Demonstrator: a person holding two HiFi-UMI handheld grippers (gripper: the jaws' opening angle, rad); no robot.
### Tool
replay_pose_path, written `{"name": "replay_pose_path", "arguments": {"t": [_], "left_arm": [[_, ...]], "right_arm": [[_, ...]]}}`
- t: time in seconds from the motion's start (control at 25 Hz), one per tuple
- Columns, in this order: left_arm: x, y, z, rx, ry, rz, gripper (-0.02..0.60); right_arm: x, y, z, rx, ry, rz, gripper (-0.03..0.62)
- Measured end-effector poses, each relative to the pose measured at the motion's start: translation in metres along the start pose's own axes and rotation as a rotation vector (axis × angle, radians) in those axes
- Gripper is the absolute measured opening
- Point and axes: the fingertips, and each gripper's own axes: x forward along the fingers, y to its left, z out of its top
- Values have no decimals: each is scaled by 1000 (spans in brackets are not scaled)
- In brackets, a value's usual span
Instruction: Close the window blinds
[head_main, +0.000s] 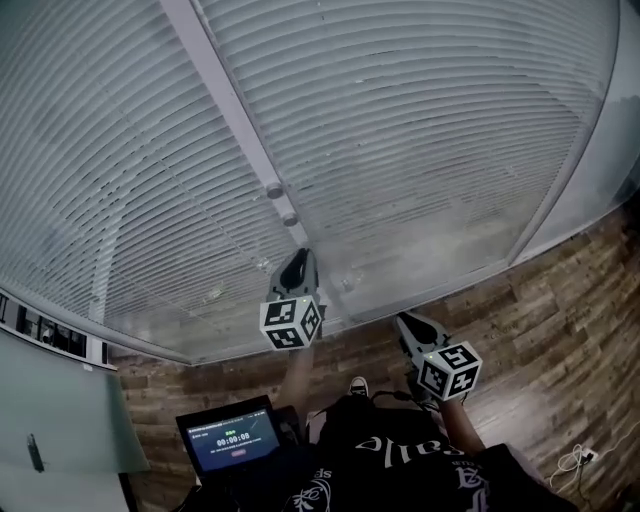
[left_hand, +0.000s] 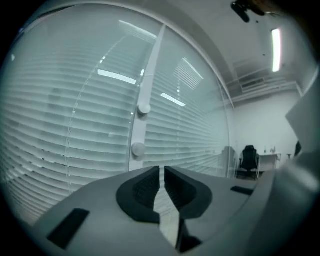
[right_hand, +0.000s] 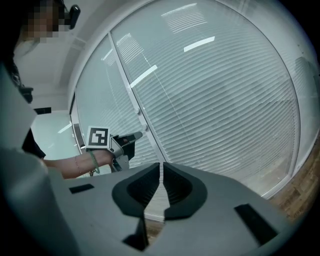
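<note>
Reaching up with the left gripper (head_main: 298, 258), tips just below the lower knob (head_main: 289, 216) on the white post (head_main: 225, 95) between two glazed panels. A second, upper knob (head_main: 274, 189) sits just above the first. No contact with either yet.

Left jaws: a narrow slit apart, nothing in it; the post shows through the gap.

Right gripper (head_main: 406, 322): hangs low and to the right, near the bottom edge of the window, well apart from the knobs. Its jaws are drawn together to a hairline and hold nothing.

Window blinds (head_main: 420, 130): horizontal slats, lowered over the full height of both panels, behind glass that throws back the ceiling lights. Whether the slats are tilted fully shut, cannot tell. With glass in front, the knobs look to be the only way to work them.

Risks, as judged from here:
- The gap looks too narrow for a round knob. The tips would butt against its face, not take it.
- The knob looks smooth and round, so a shallow or off-centre pinch would slip once turned.
- The two knobs stand close together. The wrong one, or the wrong direction, could open the slats.
- An overshoot would put the tips on the glass.
- A laptop (head_main: 232, 437) rests on the lap, so a lean forward could tip it.
</note>
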Motion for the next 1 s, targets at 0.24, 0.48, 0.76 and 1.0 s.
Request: {"name": "replay_pose_path", "arguments": {"t": [0.24, 0.48, 0.76, 1.0], "left_arm": [[-73, -67, -45, 85, 94, -98, 5], [-166, -123, -89, 19, 146, -98, 5], [-268, -137, -134, -109, 215, 0, 5], [-338, -133, -130, -117, 196, 33, 5]], "right_arm": [[-45, 10, -12, -11, 10, 50, 34], [-87, 20, -32, -42, 45, 123, 34], [-120, 52, -74, -30, 108, 168, 34], [-147, 101, -106, -32, 126, 188, 35]]}}
